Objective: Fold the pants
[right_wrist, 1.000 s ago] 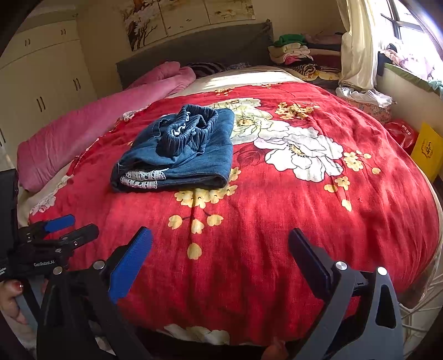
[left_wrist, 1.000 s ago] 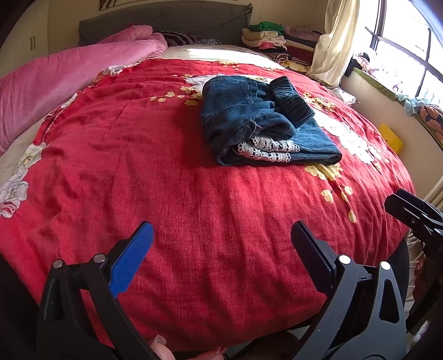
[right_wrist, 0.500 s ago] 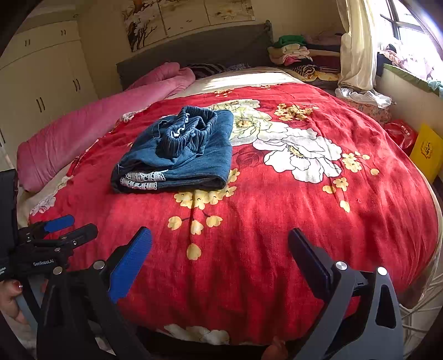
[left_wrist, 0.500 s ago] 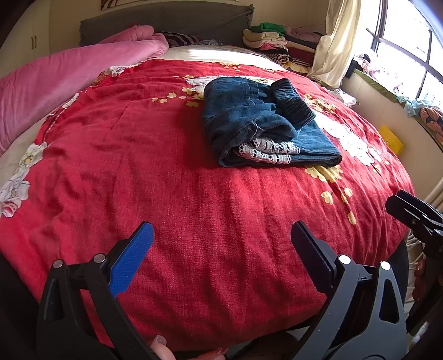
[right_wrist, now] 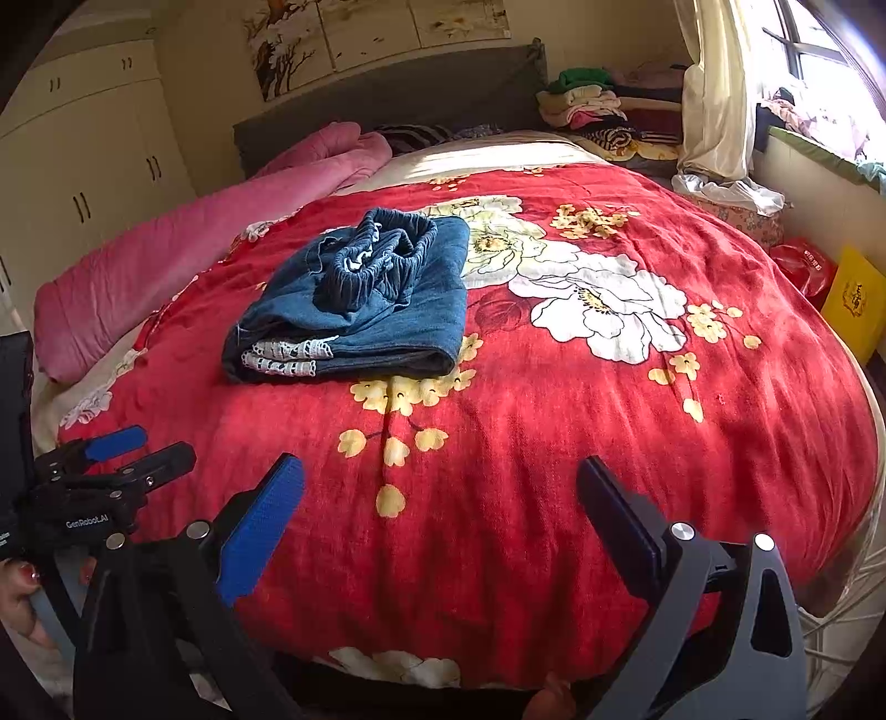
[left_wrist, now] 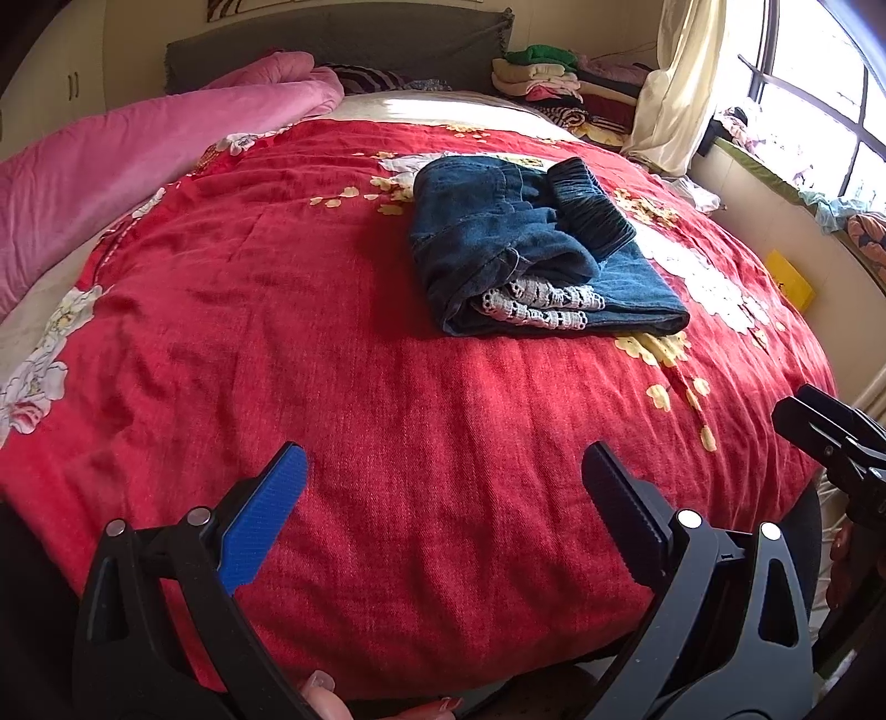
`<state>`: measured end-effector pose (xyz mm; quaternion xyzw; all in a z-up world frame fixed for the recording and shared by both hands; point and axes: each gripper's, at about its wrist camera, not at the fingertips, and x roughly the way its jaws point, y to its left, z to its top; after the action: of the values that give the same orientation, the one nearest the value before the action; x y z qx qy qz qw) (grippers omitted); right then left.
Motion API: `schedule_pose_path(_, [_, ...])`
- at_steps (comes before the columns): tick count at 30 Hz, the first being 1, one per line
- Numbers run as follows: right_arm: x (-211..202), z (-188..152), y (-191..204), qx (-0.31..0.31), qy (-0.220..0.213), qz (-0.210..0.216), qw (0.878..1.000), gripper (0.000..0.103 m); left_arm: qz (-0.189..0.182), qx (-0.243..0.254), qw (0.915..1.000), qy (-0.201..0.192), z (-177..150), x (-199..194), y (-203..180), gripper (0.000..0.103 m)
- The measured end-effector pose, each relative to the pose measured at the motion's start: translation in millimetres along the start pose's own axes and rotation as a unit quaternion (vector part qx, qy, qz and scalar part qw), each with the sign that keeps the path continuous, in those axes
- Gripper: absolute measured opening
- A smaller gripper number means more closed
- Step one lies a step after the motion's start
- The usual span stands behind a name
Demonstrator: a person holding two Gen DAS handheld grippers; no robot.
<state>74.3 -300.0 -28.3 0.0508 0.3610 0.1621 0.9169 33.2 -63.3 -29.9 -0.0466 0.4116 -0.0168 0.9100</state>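
Red floral bedspread point(left_wrist: 332, 387) w/ blue denim pants point(left_wrist: 531, 255) folded into a compact bundle, white lace trim showing at front; both hand-held grippers, left point(left_wrist: 443, 498) & right point(right_wrist: 440, 498), wide open, empty.

A bedroom in someone's home, lived in and a bit cluttered. A wide bed fills most of it, covered by a red blanket point(right_wrist: 554, 443) printed with white and yellow flowers, against a grey padded headboard point(right_wrist: 398, 99). A pink quilt point(left_wrist: 111, 166) lies rolled along one side. Cream built-in wardrobes point(right_wrist: 83, 144) line the wall, and a painted panel of snowy branches point(right_wrist: 360, 33) hangs above the headboard. Folded clothes are stacked point(left_wrist: 542, 77) in the far corner next to a pale curtain point(right_wrist: 714, 83) and a sunny window point(left_wrist: 819, 83)
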Motion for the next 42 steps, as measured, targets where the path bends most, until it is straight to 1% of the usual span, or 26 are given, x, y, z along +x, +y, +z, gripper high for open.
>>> schedule_pose_path(12, [1,1,1,-0.003,0.001,0.001,1.000,0.098,0.007,-0.003,0.9999,0.009,0,3,0,0.093])
schedule_pose_path(22, [2,3,-1,-0.001,0.003,0.006,1.000,0.098,0.016,0.002,0.9999,0.001,2,-3,-2,0.093])
schedule_pose_path(27, [3,5,-5,0.004,0.008,0.013,1.000,0.098,0.022,-0.002,0.9997,0.008,4,-2,1,0.093])
schedule_pose_path(31, [6,7,-11,0.004,0.017,0.012,1.000,0.098,0.033,-0.010,0.9994,-0.002,7,-4,8,0.093])
schedule_pose_path(33, [10,9,-17,0.004,0.021,0.007,1.000,0.098,0.033,-0.018,0.9991,-0.018,12,-9,14,0.093])
schedule_pose_path(34, [11,11,-21,0.007,0.021,0.004,1.000,0.098,0.035,-0.025,0.9986,-0.032,15,-13,19,0.093])
schedule_pose_path(36, [15,17,-33,0.015,0.021,-0.001,1.000,0.098,0.046,-0.037,0.9974,-0.042,28,-14,33,0.093])
schedule_pose_path(38, [18,30,-53,0.030,0.012,-0.018,0.999,0.098,0.063,-0.051,0.9965,-0.024,50,-4,57,0.093])
schedule_pose_path(39, [21,38,-68,0.039,0.009,-0.026,0.999,0.098,0.079,-0.058,0.9951,-0.012,63,5,75,0.093])
schedule_pose_path(40, [25,47,-84,0.046,0.011,-0.040,0.998,0.098,0.106,-0.066,0.9922,0.000,77,17,94,0.093])
schedule_pose_path(42, [39,68,-122,0.055,0.018,-0.091,0.994,0.098,0.172,-0.077,0.9814,0.037,103,45,134,0.093])
